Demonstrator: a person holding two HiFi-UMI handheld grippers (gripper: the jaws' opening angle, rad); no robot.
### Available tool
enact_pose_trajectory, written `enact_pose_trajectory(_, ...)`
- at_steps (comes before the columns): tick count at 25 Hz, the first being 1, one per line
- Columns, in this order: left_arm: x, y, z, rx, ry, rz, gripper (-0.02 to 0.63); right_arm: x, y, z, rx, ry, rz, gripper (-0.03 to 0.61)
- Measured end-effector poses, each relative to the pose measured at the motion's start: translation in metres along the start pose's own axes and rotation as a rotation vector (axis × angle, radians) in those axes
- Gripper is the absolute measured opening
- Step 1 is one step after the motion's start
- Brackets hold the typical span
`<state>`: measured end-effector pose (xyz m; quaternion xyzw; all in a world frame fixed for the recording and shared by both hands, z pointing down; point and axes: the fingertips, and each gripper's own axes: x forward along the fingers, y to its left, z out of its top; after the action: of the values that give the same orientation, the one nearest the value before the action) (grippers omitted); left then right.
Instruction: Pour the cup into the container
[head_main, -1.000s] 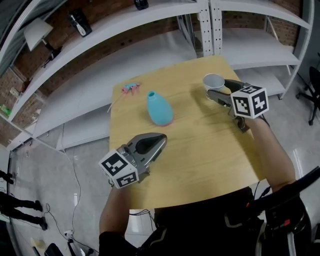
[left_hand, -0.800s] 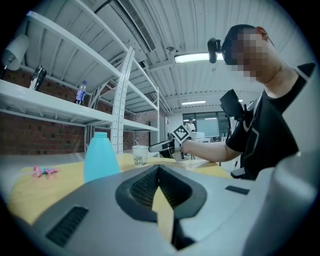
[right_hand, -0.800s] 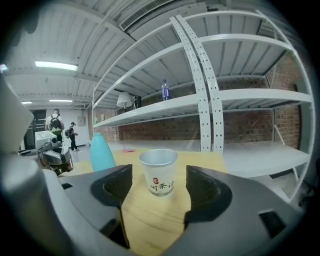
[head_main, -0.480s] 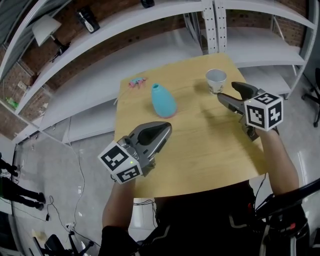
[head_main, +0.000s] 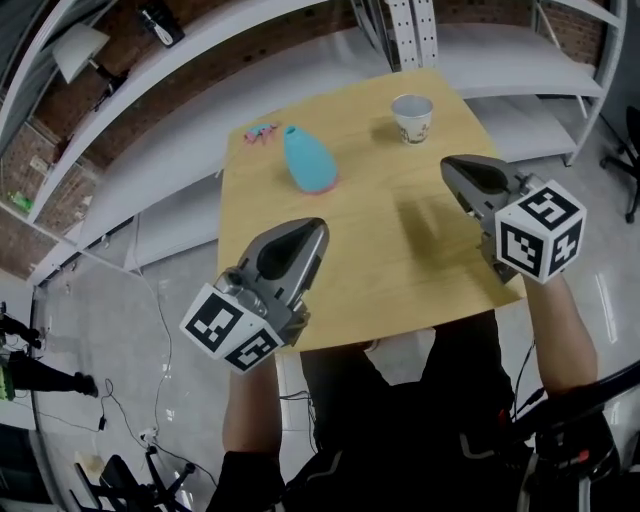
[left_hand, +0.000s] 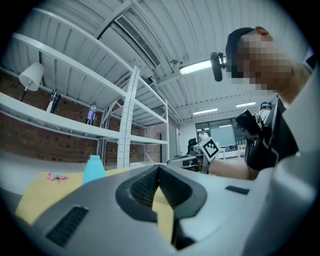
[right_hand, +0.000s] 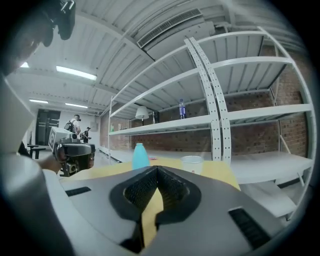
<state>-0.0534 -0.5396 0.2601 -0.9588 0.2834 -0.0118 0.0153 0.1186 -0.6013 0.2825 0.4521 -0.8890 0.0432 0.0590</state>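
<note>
**Both grippers closed and empty; cup lies ahead of the right one**

The paper cup (head_main: 412, 117) stands upright near the far right corner of the table (head_main: 385, 275). It is straight ahead of the right gripper (head_main: 452, 166) and well apart from it, and that hand is the nearer. Its jaws have just been closing and meet on nothing. The left gripper (head_main: 314, 230) is likewise closed and empty. The blue container (head_main: 308, 160) stands left of the cup, with a small pink item (head_main: 262, 131) beyond. Nothing bars the approach.
</note>
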Motion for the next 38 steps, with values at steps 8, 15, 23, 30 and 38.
enact_pose_trajectory(8, -0.049, -0.09, -0.007, 0.055, 0.053, 0.012, 0.002, -0.076, 0.065, -0.018, 0.008, 0.009, 0.063, 0.002)
enact_pose_trajectory(15, -0.115, -0.183, -0.013, 0.028, 0.013, 0.063, 0.002, -0.174, 0.137, -0.027, -0.001, -0.025, 0.054, 0.002)
enact_pose_trajectory(23, -0.184, -0.309, -0.006, 0.017, 0.008, 0.069, 0.002, -0.296, 0.228, -0.04, -0.016, -0.045, 0.053, 0.002)
enact_pose_trajectory(30, -0.234, -0.413, 0.008, 0.048, 0.024, 0.061, 0.002, -0.398, 0.287, -0.045, -0.014, -0.079, 0.04, 0.002)
enact_pose_trajectory(38, -0.301, -0.524, 0.013, 0.046, 0.025, 0.065, 0.002, -0.51, 0.359, -0.055, -0.015, -0.1, 0.024, 0.002)
